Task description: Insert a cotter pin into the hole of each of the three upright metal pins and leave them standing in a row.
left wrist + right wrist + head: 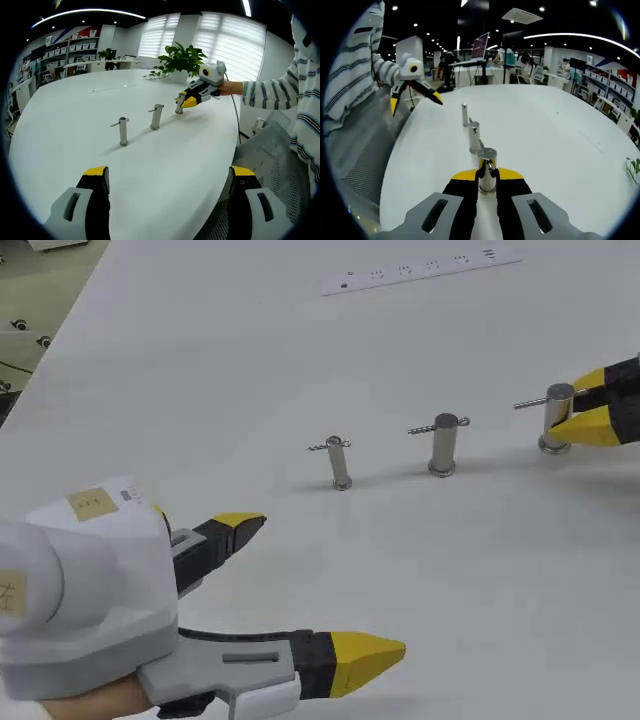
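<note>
Standing in a row on the white table (200, 360), three upright silver metal pins each carry one thin wire cotter pin (328, 445) through the head: left pin (340, 468), middle pin (443, 450), right pin (556, 425). At three o'clock in the head view, the yellow-tipped right gripper (568, 412) clamps the right pin. At seven o'clock the left gripper (331, 584) hovers, jaws wide apart.

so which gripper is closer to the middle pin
Right. The right gripper is closed on the end pin beside the middle pin; the left gripper hangs open well off, beyond the third pin.
</note>
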`<state>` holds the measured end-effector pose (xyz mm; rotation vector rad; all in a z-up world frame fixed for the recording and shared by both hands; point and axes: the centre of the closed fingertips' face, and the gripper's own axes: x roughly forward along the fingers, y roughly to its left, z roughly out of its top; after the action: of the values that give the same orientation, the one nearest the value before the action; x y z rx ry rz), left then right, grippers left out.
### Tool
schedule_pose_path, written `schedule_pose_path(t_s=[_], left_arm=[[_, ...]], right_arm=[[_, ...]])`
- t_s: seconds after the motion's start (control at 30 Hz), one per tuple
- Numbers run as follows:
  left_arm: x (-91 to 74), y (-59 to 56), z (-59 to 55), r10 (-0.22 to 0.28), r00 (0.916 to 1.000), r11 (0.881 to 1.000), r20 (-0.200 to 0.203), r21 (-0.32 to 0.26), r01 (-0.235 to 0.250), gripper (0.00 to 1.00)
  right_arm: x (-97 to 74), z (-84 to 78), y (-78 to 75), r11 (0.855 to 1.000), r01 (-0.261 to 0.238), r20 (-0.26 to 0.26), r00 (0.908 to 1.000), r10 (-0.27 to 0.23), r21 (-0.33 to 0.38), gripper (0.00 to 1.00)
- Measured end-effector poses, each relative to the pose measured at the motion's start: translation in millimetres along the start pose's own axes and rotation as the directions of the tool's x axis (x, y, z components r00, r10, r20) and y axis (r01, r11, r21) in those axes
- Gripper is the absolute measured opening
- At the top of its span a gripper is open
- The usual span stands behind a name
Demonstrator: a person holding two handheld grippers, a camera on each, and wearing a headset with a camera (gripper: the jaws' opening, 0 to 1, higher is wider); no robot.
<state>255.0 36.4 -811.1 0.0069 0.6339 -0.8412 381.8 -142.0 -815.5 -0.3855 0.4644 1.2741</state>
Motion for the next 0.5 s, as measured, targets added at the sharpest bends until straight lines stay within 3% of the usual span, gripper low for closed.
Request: schedule_pose_path(t_s=[0.17, 0.5], left_arm=[[1.5, -4.5, -2.2, 0.011, 0.9998, 1.0, -0.019, -0.003, -0.011, 0.99], [-0.5, -7.5, 1.2, 0.037, 0.9992, 0.999, -0.016, -0.021, -0.037, 0.99]], right_arm=[[2.6, -6.2, -10.2, 1.0, -0.027, 0.028, 0.9992, 0.027, 0.01, 0.13], [4.0, -16.8, -10.4, 0.998, -0.049, 0.067, 0.9967, 0.045, 0.048, 0.13]])
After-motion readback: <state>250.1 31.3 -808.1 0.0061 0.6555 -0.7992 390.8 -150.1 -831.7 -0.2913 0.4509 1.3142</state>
